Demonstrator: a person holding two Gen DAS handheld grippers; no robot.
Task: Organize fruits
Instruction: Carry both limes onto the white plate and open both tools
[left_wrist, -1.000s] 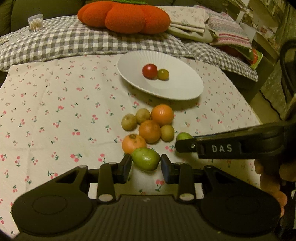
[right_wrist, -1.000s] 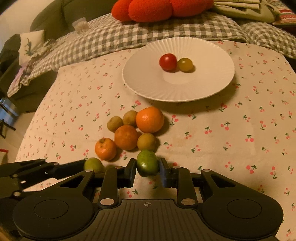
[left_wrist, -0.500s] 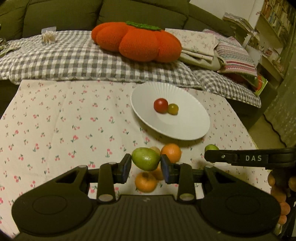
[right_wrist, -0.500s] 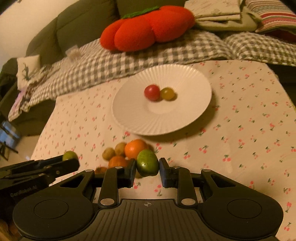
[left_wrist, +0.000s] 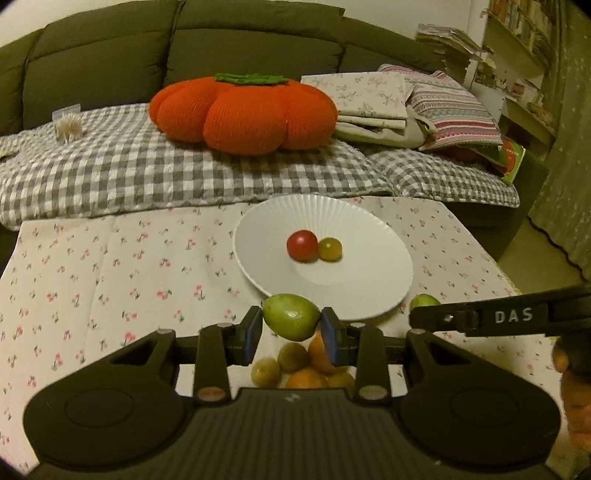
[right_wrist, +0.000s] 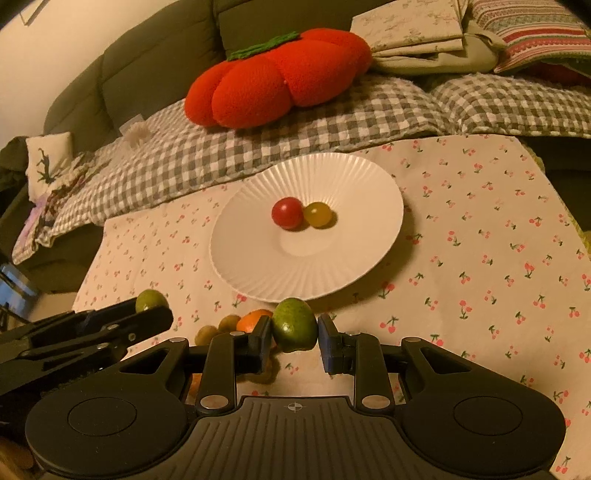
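Note:
My left gripper (left_wrist: 291, 326) is shut on a green fruit (left_wrist: 291, 316) and holds it above the table, just before the near rim of the white plate (left_wrist: 373, 295). My right gripper (right_wrist: 294, 334) is shut on another green fruit (right_wrist: 294, 325), also lifted near the plate (right_wrist: 243, 266). The plate holds a red tomato (left_wrist: 302, 245) and a yellow-green tomato (left_wrist: 330, 249). A cluster of oranges (left_wrist: 318, 354) and small brownish fruits (left_wrist: 266, 371) lies on the cloth below both grippers. The right gripper shows in the left wrist view at the right edge (left_wrist: 424, 314).
The table wears a cherry-print cloth (left_wrist: 110, 277). Behind it a sofa carries a grey checked blanket (left_wrist: 110, 173), an orange pumpkin cushion (left_wrist: 243, 110) and folded textiles (left_wrist: 406, 103). The table's right edge drops to the floor (left_wrist: 535, 254).
Both grippers have risen off the table with their green fruits and moved toward the plate. The fruit cluster now lies below and behind the fingers.

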